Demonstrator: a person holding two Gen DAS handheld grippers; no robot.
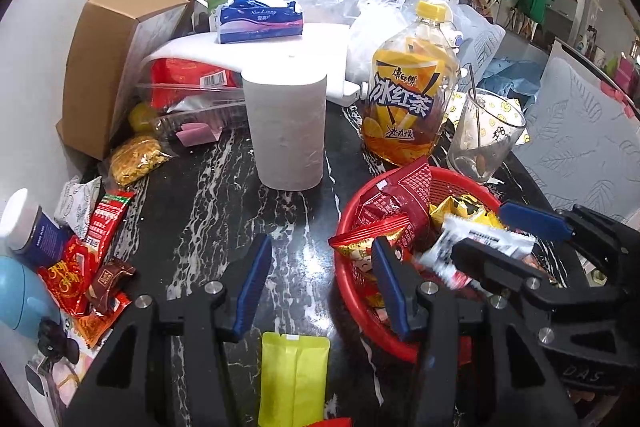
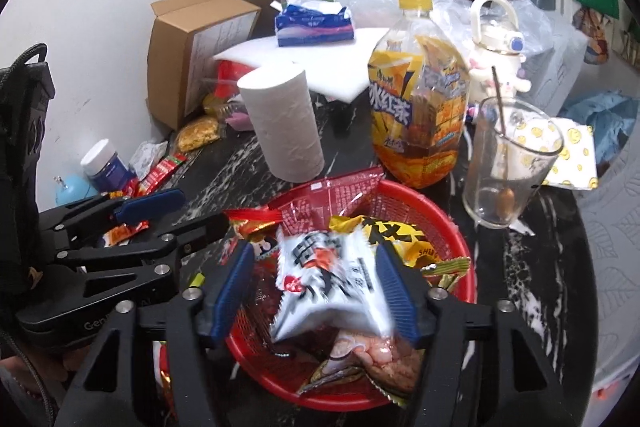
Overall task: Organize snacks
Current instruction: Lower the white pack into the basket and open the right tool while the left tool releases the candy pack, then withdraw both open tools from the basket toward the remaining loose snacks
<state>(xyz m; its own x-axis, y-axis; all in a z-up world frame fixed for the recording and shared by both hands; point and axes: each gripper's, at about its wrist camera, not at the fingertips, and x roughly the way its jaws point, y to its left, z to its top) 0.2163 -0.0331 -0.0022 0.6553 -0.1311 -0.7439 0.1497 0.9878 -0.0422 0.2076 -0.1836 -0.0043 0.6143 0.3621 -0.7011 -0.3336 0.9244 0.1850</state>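
A red mesh basket (image 2: pixel 404 195) holds several snack packets; it also shows in the left wrist view (image 1: pixel 444 183). My right gripper (image 2: pixel 316 287) is open over the basket, and a white snack packet (image 2: pixel 332 279), blurred, lies between its fingers, apparently loose. From the left wrist view the right gripper (image 1: pixel 492 231) sits over the basket with the white packet (image 1: pixel 484 239). My left gripper (image 1: pixel 320 283) is open and empty, above the dark marble table (image 1: pixel 208 195), left of the basket. A yellow packet (image 1: pixel 294 379) lies below it. Red snack packets (image 1: pixel 92 255) lie at the left.
A paper roll (image 1: pixel 286 127), an iced tea bottle (image 1: pixel 408 99) and a glass with a spoon (image 1: pixel 480 135) stand behind the basket. A cardboard box (image 1: pixel 108 63), tissue pack (image 1: pixel 260 19) on white foam, and a noodle bag (image 1: pixel 134 159) crowd the back left.
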